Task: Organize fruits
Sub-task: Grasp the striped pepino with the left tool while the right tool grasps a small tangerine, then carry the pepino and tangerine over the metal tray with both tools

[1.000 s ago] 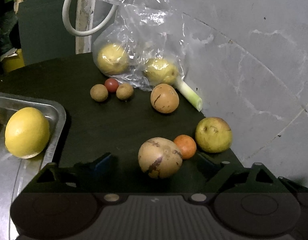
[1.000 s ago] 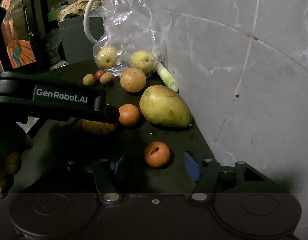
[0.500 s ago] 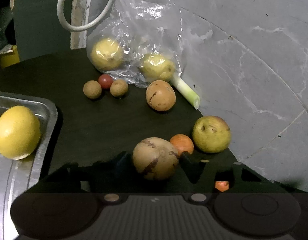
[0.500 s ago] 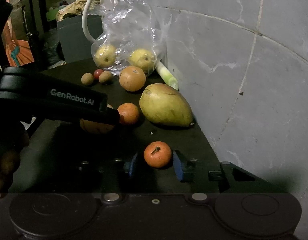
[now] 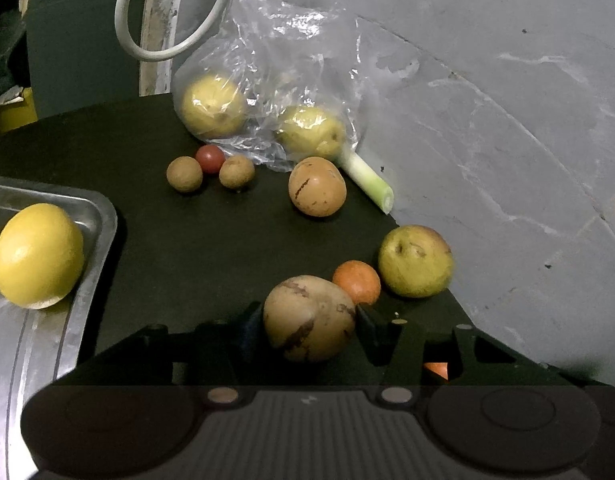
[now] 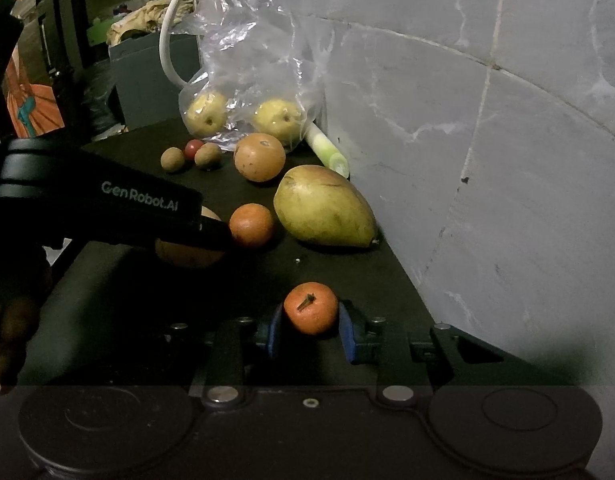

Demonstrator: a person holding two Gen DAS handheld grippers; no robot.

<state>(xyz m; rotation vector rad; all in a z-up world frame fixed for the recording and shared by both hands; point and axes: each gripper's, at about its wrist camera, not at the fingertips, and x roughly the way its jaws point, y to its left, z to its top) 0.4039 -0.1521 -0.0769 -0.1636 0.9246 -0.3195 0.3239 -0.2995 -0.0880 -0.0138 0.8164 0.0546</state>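
Left tool [image 5: 309, 320]: closed on the mottled brown fruit [image 5: 307, 316], one finger against each side of it, low over the dark tabletop [image 5: 187, 240].
Right tool [image 6: 310, 334]: blue pads [image 6: 347, 336] flank the small tangerine [image 6: 310, 308] and sit right against its sides; it looks gripped, the fruit resting at tabletop level.
Mottled brown fruit: near the front edge, just beside a small orange [image 5: 356, 282].
Green-yellow pear [image 5: 415, 262]: beside the small orange, close to the grey wall [image 5: 507, 120].
Round brown fruit [image 5: 317, 186]: farther back, near a pale green stalk [image 5: 367, 176] lying along the wall.
Small fruits: two brown balls [image 5: 184, 174] with a red one [image 5: 210, 159] between them, behind the middle of the tabletop.
Plastic bag [image 5: 275, 80]: clear, at the back, with two yellow fruits [image 5: 213, 106] inside.
Metal tray [image 5: 95, 240]: at the left, with a big lemon [image 5: 37, 256] in it.
White cable [image 5: 147, 48]: looped behind the bag.
Right view: left tool's black body, printed "GenRobot.AI", crosses the left side in front of the brown fruit.
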